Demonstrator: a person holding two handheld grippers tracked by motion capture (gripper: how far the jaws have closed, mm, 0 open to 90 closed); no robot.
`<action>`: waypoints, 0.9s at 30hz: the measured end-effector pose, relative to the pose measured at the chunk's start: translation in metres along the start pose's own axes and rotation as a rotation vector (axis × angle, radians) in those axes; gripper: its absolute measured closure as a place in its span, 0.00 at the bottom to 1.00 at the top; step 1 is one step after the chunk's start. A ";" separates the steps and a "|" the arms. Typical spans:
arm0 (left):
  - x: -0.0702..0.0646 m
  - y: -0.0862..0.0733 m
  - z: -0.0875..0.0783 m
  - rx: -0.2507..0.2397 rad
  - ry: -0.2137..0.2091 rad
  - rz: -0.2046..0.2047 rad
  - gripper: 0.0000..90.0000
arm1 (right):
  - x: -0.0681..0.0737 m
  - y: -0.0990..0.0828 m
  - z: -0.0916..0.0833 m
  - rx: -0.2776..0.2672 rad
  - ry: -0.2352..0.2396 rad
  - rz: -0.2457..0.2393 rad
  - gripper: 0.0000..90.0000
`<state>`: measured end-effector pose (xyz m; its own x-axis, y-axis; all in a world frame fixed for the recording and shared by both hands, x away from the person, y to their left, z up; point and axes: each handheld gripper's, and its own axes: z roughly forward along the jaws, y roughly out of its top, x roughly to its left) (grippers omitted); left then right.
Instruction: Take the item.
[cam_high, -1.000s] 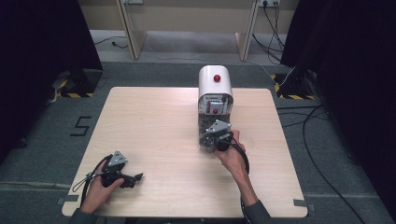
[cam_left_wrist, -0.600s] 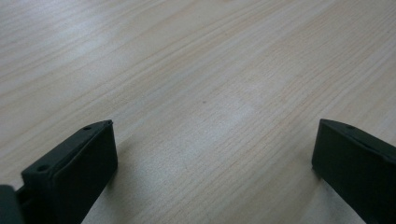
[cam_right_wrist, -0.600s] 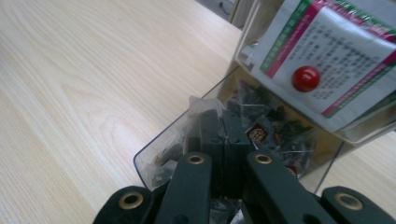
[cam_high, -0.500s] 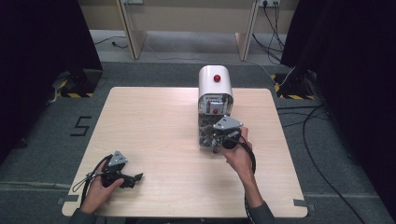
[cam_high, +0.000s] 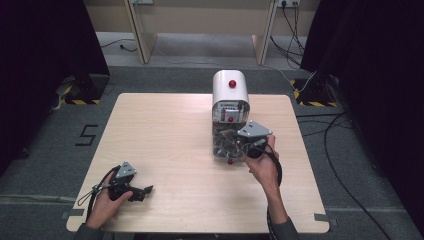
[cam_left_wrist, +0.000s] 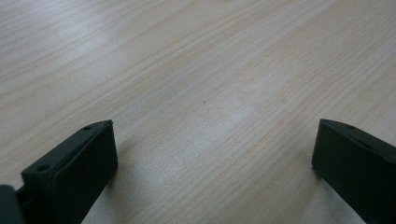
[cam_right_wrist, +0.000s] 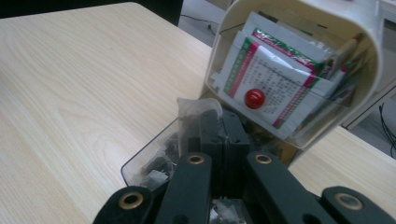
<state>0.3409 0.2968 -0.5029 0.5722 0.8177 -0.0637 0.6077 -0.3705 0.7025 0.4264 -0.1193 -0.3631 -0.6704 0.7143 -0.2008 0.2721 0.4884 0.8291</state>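
So the right gripper (cam_right_wrist: 219, 135) is clamped shut on a small clear tea-bag packet (cam_right_wrist: 198, 112), pulled from the cream, round-topped dispenser's (cam_high: 230, 90) open lower drawer (cam_right_wrist: 149, 161), while the left gripper (cam_left_wrist: 212, 154) is parked wide open and empty at the pale wooden table's (cam_high: 165, 130) near left.

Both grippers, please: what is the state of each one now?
Left gripper: open, holding nothing, low over the table.
Right gripper: shut on a small clear packet.

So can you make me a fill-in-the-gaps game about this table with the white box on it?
1. The knob on the white box is coloured ____.
2. The right gripper has its jaws ____ on a small clear packet.
3. The left gripper has its jaws ____, with nothing but the wooden table between them.
4. The upper shelf holds paper packets with green and ____ edges.

Missing words: red; shut; open; red
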 end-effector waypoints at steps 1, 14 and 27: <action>0.000 0.000 0.000 -0.001 -0.001 0.000 0.00 | -0.001 0.000 -0.002 -0.003 -0.001 0.004 1.00; 0.000 0.000 0.000 -0.001 -0.001 0.000 0.00 | -0.019 -0.004 -0.024 -0.019 -0.026 0.044 1.00; 0.000 0.000 0.000 -0.001 -0.001 0.000 0.00 | -0.035 -0.011 -0.049 -0.038 -0.066 0.069 1.00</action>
<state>0.3409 0.2968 -0.5030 0.5724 0.8174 -0.0643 0.6073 -0.3700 0.7031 0.4132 -0.1746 -0.3401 -0.6041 0.7774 -0.1754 0.2887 0.4187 0.8610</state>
